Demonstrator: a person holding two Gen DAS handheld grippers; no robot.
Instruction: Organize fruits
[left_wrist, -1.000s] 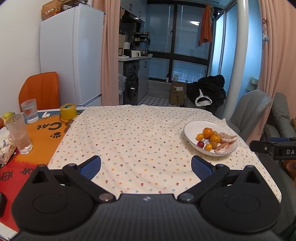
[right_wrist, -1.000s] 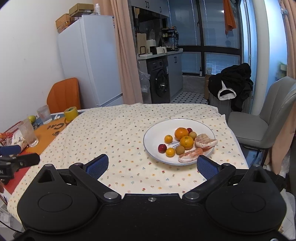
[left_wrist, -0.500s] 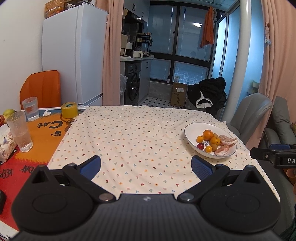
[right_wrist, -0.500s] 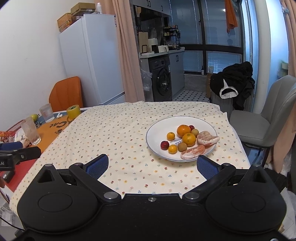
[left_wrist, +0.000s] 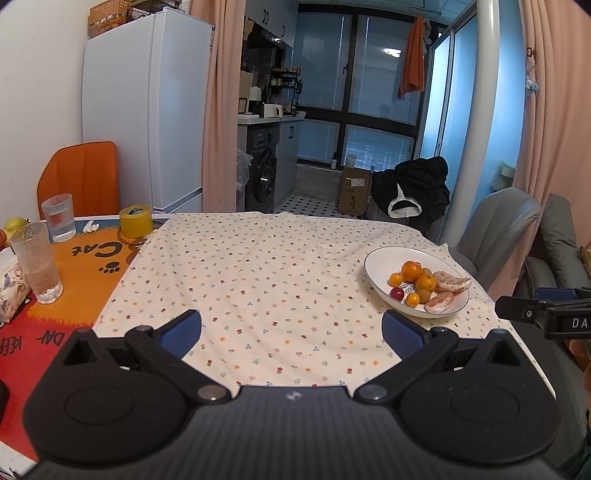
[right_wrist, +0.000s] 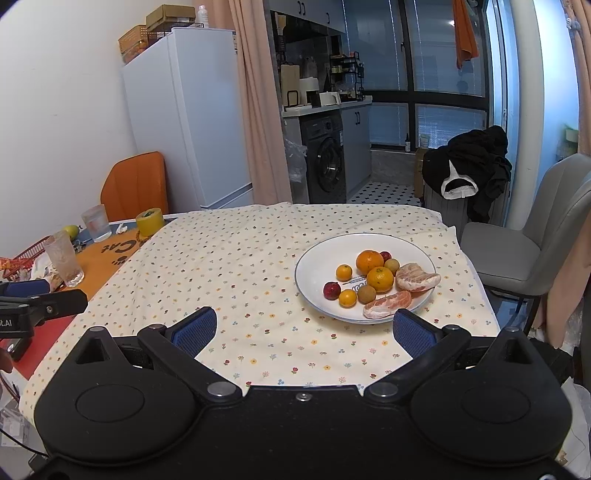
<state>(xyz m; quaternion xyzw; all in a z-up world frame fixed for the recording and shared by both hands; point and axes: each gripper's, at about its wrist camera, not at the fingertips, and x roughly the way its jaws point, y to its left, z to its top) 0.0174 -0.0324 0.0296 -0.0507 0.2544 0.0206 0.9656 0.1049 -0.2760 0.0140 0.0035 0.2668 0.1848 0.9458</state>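
Nearest the cameras, the left gripper (left_wrist: 291, 328) and right gripper (right_wrist: 303, 328) are being held spread apart and empty above the flower-printed cream tablecloth (right_wrist: 236, 280). Beyond the right gripper, 2 peeled pink citrus segments (right_wrist: 388, 304), 2 round oranges (right_wrist: 380, 278) and several smaller fruits are being kept on the white round ceramic plate (right_wrist: 321, 266). Segments are being judged soft and tearable; grasping the firm oranges across the middle is advised.

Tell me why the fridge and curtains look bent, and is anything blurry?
Left wrist view: fisheye bending curves the tall white fridge and the peach curtains, corners go black. Right wrist view: same bowing; the round white plate of fruit is sharp, evenly lit, with no glare.
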